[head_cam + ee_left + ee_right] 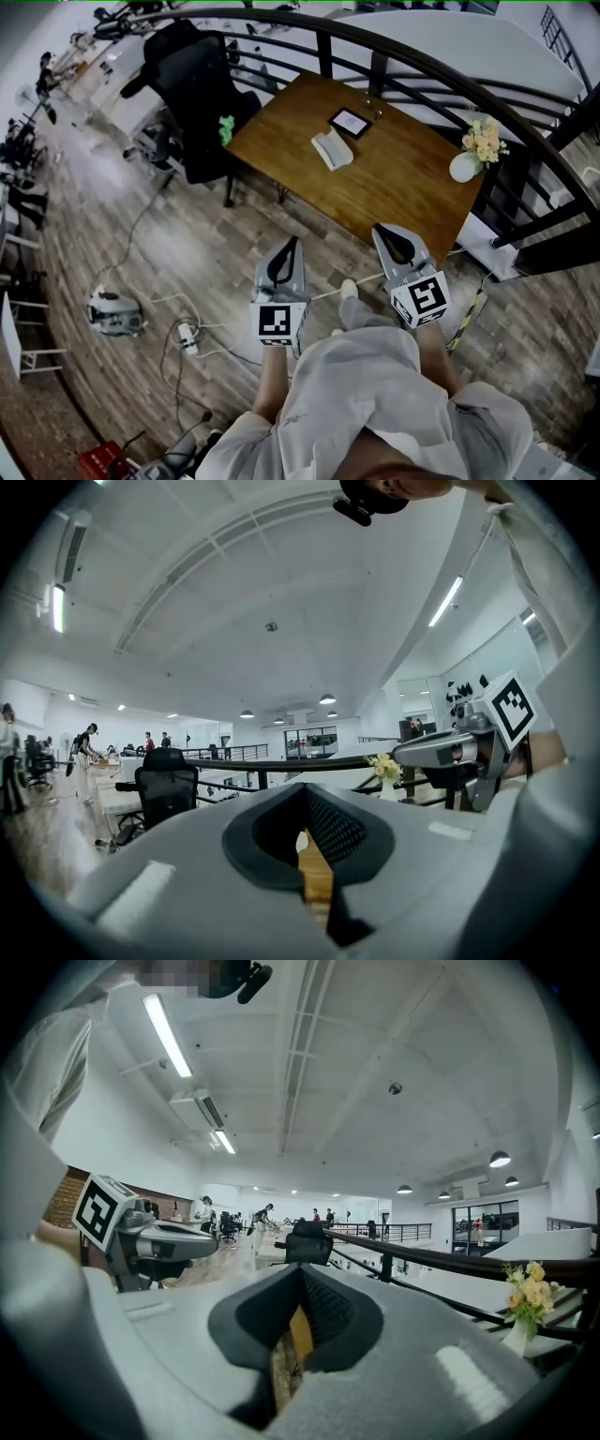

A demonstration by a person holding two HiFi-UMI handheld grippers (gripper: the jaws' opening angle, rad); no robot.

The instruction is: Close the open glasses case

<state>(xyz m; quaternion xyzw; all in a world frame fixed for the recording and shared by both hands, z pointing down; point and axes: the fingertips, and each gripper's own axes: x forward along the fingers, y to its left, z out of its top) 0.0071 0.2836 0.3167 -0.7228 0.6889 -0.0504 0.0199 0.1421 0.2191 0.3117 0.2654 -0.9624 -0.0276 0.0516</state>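
The open, pale grey glasses case (332, 148) lies on the brown wooden table (403, 178), near its far side, with the lid folded back; just behind it lies a small flat rectangular thing with a black frame (350, 122). At the right corner of the table stands a round white vase with pale yellow flowers (465, 166); at the left end of the table is a black office chair (200, 89); a dark curved railing (427, 67) runs behind the table.

Both grippers are held over the wood-plank floor (187, 234), on the near side of the table and well apart from the case. The left gripper (287, 249) has its jaws brought together, with only a thin slit between the dark pads (337, 829), and nothing is in them; the right gripper (389, 236) is the same, jaws closed on nothing, pads (323, 1312) almost touching. The two grippers are side by side; each one shows in the other's view. White cables and a power strip (187, 334) lie on the floor at the left.
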